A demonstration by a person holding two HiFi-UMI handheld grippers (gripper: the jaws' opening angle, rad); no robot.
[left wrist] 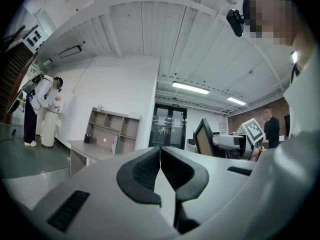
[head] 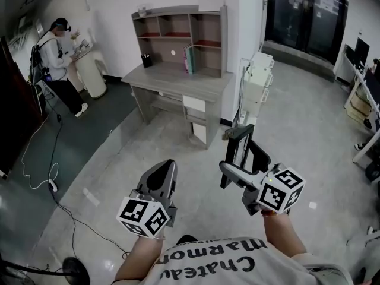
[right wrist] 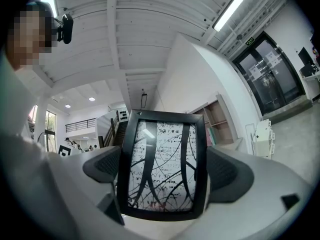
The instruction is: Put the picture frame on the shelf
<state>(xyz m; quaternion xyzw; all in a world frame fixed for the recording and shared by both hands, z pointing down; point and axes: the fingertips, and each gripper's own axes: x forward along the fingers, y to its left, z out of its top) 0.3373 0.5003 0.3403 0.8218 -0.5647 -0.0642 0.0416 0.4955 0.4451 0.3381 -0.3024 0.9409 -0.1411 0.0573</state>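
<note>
Nearest the lens, the wearer's printed shirt (head: 219,259) fills the lower edge of the head view; both forearms reach out from it, each carrying a tool with a marker cube (head: 142,217) at its rear. On one side, the left tool (left wrist: 160,166) has its jaws together with nothing between them, the ribbed pads (left wrist: 142,170) meeting along one seam. It is held level and idle, presumably kept free to steady or guide the placing. On the other, the right tool (right wrist: 165,168) has its jaws spread wide and pressed on the two long sides of the picture frame (right wrist: 150,151), a black-edged frame showing dark curved lines on a pale sheet. It stands upright in the grip with its face turned back toward the tool's camera, an attitude that should let it be stood on a board without re-gripping.

Its destination is the shelf (head: 176,12), a grey open-fronted unit standing along the rear of the table (head: 178,83). Both tools, and so the frame, are well apart from the table, over bare floor (head: 148,141) in front of it. Books (head: 189,59) lean in a compartment just above the table top and a dark cup (head: 145,60) stands near the table's left rear; the other compartments look free. A white cabinet (head: 259,79) stands just beside the table's right end, and a second person (head: 54,57) stands well to the table's left at a white drum (head: 92,73).

Judged stage: carrying, with the approach to the table not yet made
</note>
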